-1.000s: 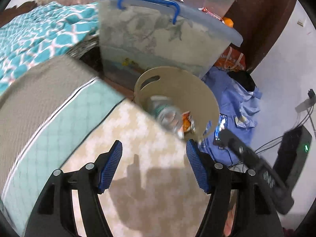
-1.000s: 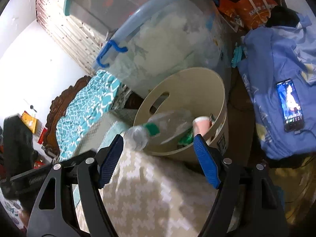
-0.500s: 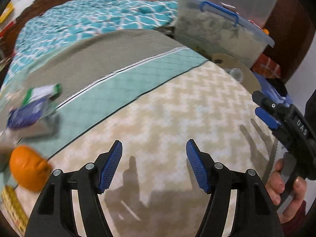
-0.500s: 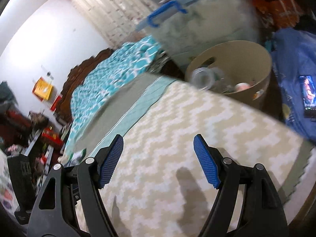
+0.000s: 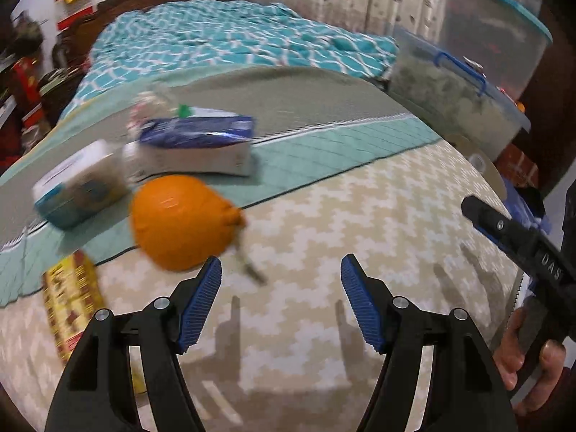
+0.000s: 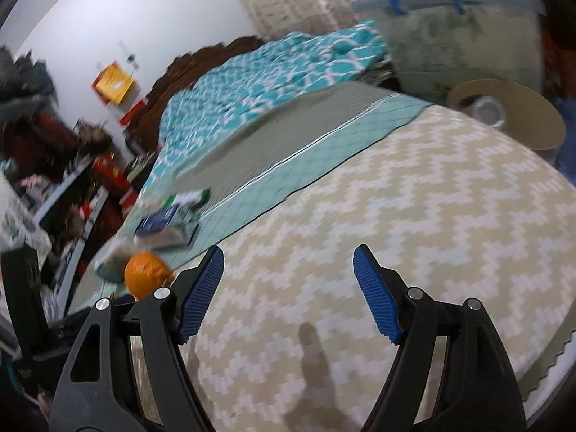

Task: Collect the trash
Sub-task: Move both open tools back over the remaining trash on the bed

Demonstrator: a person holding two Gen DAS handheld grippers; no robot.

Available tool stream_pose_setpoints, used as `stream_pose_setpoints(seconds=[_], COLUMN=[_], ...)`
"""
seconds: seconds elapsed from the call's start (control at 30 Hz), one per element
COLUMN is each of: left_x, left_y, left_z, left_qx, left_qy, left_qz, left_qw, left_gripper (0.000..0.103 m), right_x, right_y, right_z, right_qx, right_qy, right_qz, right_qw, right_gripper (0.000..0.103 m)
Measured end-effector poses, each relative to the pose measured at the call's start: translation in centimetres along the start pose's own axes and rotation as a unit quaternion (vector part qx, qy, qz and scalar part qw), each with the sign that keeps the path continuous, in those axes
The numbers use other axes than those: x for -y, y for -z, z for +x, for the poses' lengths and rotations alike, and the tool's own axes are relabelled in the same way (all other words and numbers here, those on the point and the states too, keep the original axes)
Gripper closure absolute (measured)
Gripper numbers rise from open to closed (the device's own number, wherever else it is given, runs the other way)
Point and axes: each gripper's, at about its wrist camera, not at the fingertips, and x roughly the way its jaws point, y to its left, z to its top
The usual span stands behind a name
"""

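My left claw (image 5: 280,298) hangs over the zigzag-patterned cover (image 5: 324,237) of the bed, jaws well apart, nothing between the blue pads (image 5: 199,304). My right claw (image 6: 288,291) is the same: spread wide, empty, above the same cover (image 6: 396,216).

The trash lies in a loose cluster ahead and to the left of my left claw. Nearest is an orange bag (image 5: 180,221), knotted at one side, resting where the zigzag cover meets the teal quilt (image 5: 342,147); it sits just beyond the left pad, not touching it. Behind it lies a blue-and-white carton (image 5: 198,144) on its side, and to the left of that a smaller white-and-blue box (image 5: 77,187), tilted; both are blurred. A yellow wrapper (image 5: 72,295) lies flat on the cover, left of the claw. Something pale with a green bit lies behind the carton, too smeared for me to name.

From the right wrist view the same pile shows far to the left: the bag (image 6: 145,275) just beside my left pad, the carton (image 6: 165,223) beyond it on the quilt (image 6: 324,144).

The beige bin (image 6: 522,115) stands off the far right corner of the bed, well apart from the trash, with a clear bottle (image 6: 486,108) inside. Behind it stands a clear tub (image 6: 464,46) with a blue handle.

In the left wrist view my right hand (image 5: 522,352) grips the other tool at the right edge.
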Motion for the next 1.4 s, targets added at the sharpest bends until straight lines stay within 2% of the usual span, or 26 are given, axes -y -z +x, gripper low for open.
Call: stream_pose_setpoints(seconds=[0.4, 0.7, 0.87, 1.0, 1.23, 1.4], left_x=[-5.4, -6.4, -5.1, -2.6, 2.3, 5.1], left_y=[2.8, 3.4, 3.1, 2.5, 1.4, 1.3], left_z=[-3.3, -4.6, -5.0, -5.1, -5.0, -4.3], left_qx=[0.029, 0.042, 0.053, 0.064, 0.080, 0.076], left_qy=[-0.028, -0.026, -0.017, -0.006, 0.000, -0.006], left_qz=[-0.047, -0.071, -0.067, -0.039, 0.017, 0.046], left_qw=[0.9981, 0.9962, 0.9962, 0.9972, 0.9967, 0.9960], left_gripper=[0.037, 0.037, 0.032, 0.028, 0.009, 0.009], right_x=[-5.5, -6.2, -4.7, -2.7, 1.6, 3.8], right_y=[3.0, 2.8, 2.5, 2.7, 2.9, 3.2], right_z=[1.7, -0.4, -3.5, -5.9, -9.0, -9.0], right_qx=[-0.044, -0.028, 0.006, 0.028, 0.061, 0.054], right_qy=[-0.007, -0.004, 0.015, 0.037, 0.075, 0.078], right_qz=[-0.059, -0.068, -0.046, -0.022, 0.047, 0.079], right_qw=[0.997, 0.997, 0.999, 0.999, 0.994, 0.992], right_gripper=[0.025, 0.023, 0.019, 0.016, 0.011, 0.009])
